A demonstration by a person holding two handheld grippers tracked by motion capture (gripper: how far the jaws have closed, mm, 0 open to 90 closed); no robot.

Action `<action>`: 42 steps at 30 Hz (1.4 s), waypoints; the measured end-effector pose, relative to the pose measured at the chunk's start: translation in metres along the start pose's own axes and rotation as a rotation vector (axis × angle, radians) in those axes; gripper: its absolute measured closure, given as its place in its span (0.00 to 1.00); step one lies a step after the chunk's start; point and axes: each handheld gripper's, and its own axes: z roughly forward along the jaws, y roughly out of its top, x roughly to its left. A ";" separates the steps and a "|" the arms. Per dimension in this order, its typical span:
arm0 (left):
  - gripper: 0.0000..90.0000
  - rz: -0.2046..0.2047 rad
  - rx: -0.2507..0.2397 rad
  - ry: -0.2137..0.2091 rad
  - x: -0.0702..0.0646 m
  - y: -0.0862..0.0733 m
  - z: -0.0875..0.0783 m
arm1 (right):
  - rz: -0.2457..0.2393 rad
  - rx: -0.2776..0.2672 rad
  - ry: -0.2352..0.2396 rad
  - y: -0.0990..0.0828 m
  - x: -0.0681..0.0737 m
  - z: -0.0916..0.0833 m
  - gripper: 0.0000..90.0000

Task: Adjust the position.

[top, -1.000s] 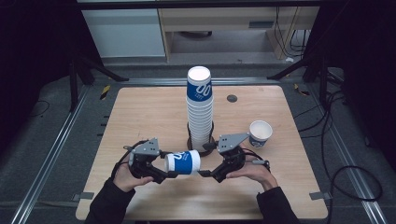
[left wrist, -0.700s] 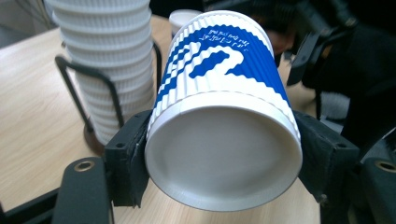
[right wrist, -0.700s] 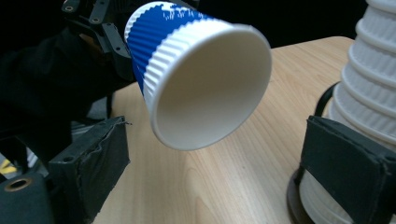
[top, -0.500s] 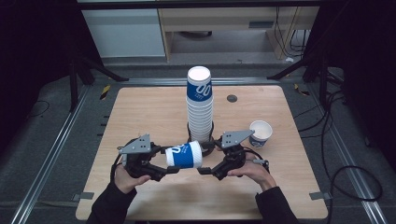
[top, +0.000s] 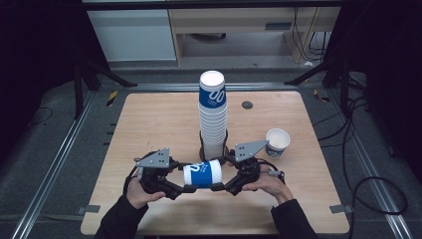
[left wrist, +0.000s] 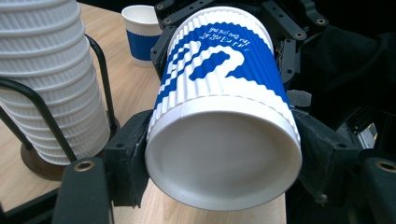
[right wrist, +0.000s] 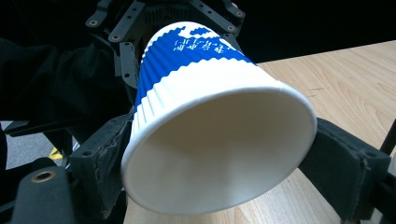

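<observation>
- Jaws of the left gripper point(top: 185, 189) are clamped on the base end of a ribbed blue-and-white paper cup point(top: 202, 174); jaws of the right gripper point(top: 215, 188) have just been closing and now press on the same cup near its open rim. In the right gripper view the pads sit against both sides of the rim point(right wrist: 219, 154).
- Cup lies on its side, held between the two grippers just above the wooden table point(top: 149, 119), close in front of the tall stack of matching ribbed paper cups point(top: 213, 117) in its black wire holder point(top: 204, 147).
- Risk, crushing: the rim end is the softest part of the cup. Any more squeeze from the right jaws would likely ovalise or crease it.
- Risk, tug of war: both grippers hold one light cup. If the hands pull apart or twist against each other, I expect the wall to buckle or one grip to slip.
- Risk, drop at handover: if the left jaws let go before the right grip is firm, the cup could pivot on the rim and roll off.
- Risk, collision: the stack stands just behind the cup. A backward swing could knock it. The single small white-and-blue paper cup point(top: 277, 142) at the right stands near the right hand.
</observation>
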 end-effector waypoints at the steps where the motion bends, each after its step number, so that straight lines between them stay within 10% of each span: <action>1: 0.30 0.000 -0.003 0.000 0.000 0.000 0.000 | -0.004 0.002 -0.003 0.000 0.000 0.000 0.17; 22: 0.19 0.052 0.142 0.096 0.002 -0.002 0.000 | -0.032 0.146 -0.081 0.000 0.000 -0.006 0.19; 42: 0.25 0.115 0.335 0.062 -0.005 -0.010 0.030 | -0.046 0.257 -0.033 -0.003 0.005 0.018 0.19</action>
